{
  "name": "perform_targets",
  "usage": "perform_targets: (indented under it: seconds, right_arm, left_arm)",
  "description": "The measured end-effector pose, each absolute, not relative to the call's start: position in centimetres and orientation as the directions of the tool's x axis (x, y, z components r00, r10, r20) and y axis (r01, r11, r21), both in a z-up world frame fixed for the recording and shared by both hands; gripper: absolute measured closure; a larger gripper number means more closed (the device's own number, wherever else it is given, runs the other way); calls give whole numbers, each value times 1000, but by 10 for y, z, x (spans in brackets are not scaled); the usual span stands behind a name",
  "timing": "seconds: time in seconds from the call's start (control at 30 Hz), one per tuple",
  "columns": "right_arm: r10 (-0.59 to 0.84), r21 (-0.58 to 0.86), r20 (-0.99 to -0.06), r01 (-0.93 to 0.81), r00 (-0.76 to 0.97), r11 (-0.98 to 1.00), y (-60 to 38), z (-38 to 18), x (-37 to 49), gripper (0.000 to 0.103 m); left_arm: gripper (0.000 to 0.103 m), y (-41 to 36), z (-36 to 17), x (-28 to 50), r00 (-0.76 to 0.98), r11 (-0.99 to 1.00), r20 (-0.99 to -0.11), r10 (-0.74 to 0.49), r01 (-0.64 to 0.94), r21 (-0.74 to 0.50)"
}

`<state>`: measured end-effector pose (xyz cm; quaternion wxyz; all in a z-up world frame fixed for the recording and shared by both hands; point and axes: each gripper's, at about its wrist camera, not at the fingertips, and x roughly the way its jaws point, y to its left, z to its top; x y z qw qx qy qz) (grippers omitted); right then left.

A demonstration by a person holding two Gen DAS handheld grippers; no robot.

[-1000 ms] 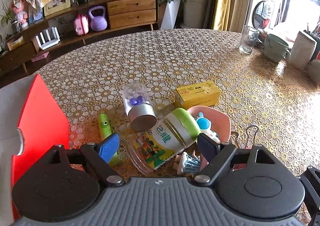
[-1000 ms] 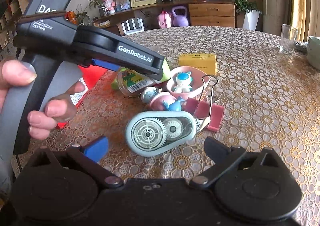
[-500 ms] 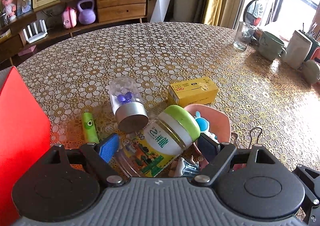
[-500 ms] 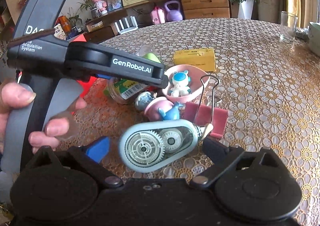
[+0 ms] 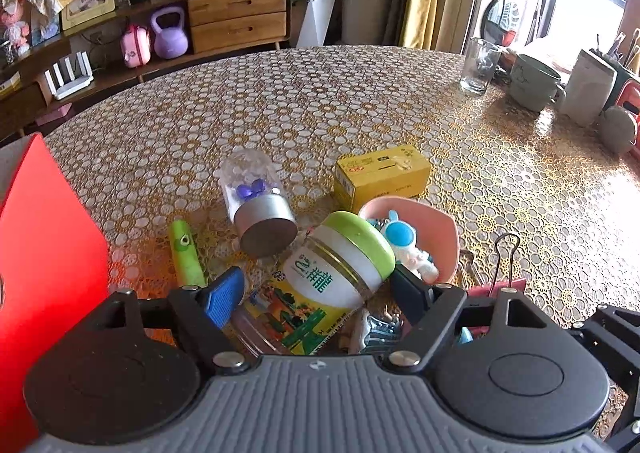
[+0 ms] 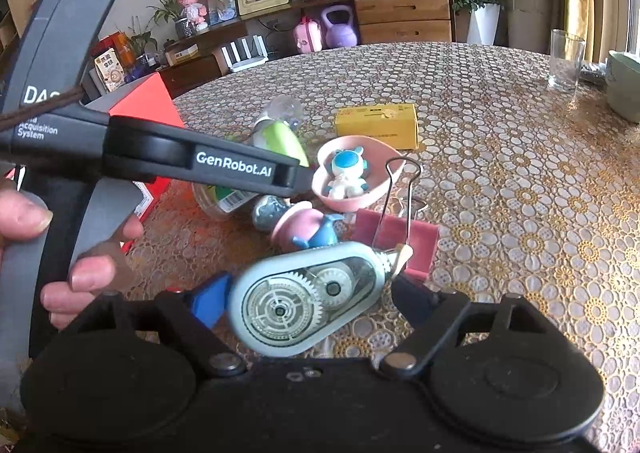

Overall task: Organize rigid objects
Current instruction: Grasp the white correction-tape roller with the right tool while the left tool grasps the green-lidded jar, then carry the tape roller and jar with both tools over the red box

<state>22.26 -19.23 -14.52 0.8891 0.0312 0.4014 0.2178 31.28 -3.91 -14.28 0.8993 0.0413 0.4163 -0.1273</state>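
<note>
My left gripper [image 5: 316,293] is shut on a green-lidded jar [image 5: 324,277] with a yellow label, holding it tilted above the table. My right gripper [image 6: 308,301] is shut on a pale blue correction-tape dispenser [image 6: 308,297] and holds it off the table. A pink bowl [image 5: 436,229] with a blue-and-white toy figure [image 5: 404,241] sits just right of the jar. The left gripper's body [image 6: 180,161] crosses the right wrist view, with the jar [image 6: 276,141] behind it.
On the patterned table lie a clear silver-based jar [image 5: 256,205], a green tube [image 5: 184,253], a yellow box [image 5: 380,177], a pink binder clip [image 6: 396,237] and a whale toy [image 6: 308,229]. A red box [image 5: 44,237] stands left. A glass [image 5: 478,67] and mug [image 5: 532,83] stand far right.
Both grippers rose slightly: the jar has lifted and come closer between the left fingers, and the tape dispenser has been raised off the table in the right gripper.
</note>
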Motion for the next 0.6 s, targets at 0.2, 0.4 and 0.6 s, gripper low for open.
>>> perform_targets:
  seconds: [0.2, 0.4, 0.6]
  right_arm:
    - [404, 202, -693, -377, 597, 904, -197, -135, 212, 17]
    - [406, 180, -685, -399, 606, 899, -197, -117, 200, 17]
    - [414, 167, -679, -422, 606, 891, -201, -95, 188, 17]
  left_arm:
    - [23, -31, -139, 305, 617, 974, -767, -178, 222, -47]
    - [23, -27, -123, 289, 625, 976, -758, -186, 204, -71]
    - [23, -24, -100, 266, 645, 976, -739, -196, 201, -84]
